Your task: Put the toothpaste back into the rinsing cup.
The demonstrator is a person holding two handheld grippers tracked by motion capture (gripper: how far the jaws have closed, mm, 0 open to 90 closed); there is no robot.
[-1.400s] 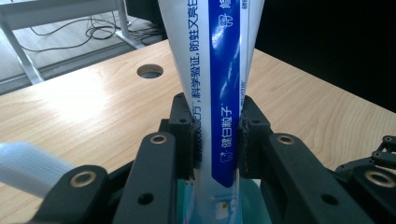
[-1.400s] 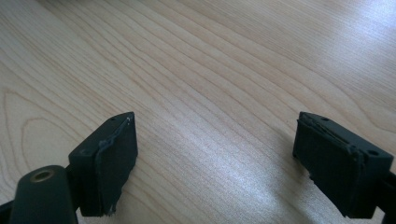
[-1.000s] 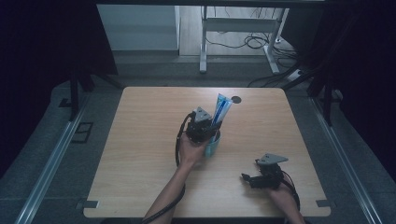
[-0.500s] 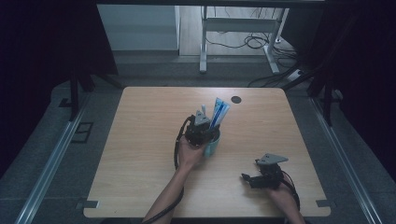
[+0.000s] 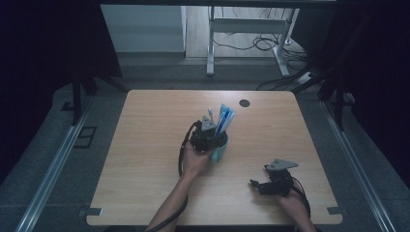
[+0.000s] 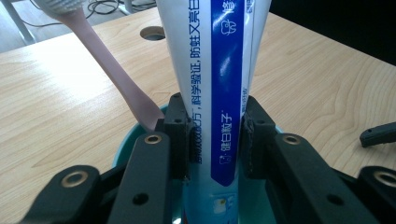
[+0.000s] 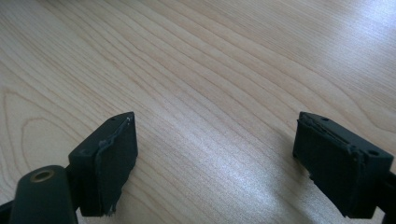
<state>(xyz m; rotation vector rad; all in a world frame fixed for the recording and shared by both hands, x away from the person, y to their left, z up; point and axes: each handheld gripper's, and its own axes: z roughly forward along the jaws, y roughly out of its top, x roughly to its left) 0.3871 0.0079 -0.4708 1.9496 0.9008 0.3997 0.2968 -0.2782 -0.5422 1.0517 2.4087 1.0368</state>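
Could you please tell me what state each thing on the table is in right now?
Toothpaste tube: upright in the cup, clamped.
Toothbrush: leaning in the cup.
Cup: upright on the table.
Left gripper: shut on the tube.
Right gripper: open, empty.

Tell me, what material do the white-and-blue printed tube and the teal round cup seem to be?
White-and-blue printed tube: probably soft plastic laminate, glossy; light streaks run along its print. Teal round cup: likely plastic or glazed ceramic, with a smooth, even rim.

A lab-like recording room is suggested: a bare wooden table [image 5: 145, 145] is ringed by dark curtains [image 5: 43, 43], with loose cables [image 5: 251, 43] on the floor beyond its far edge.
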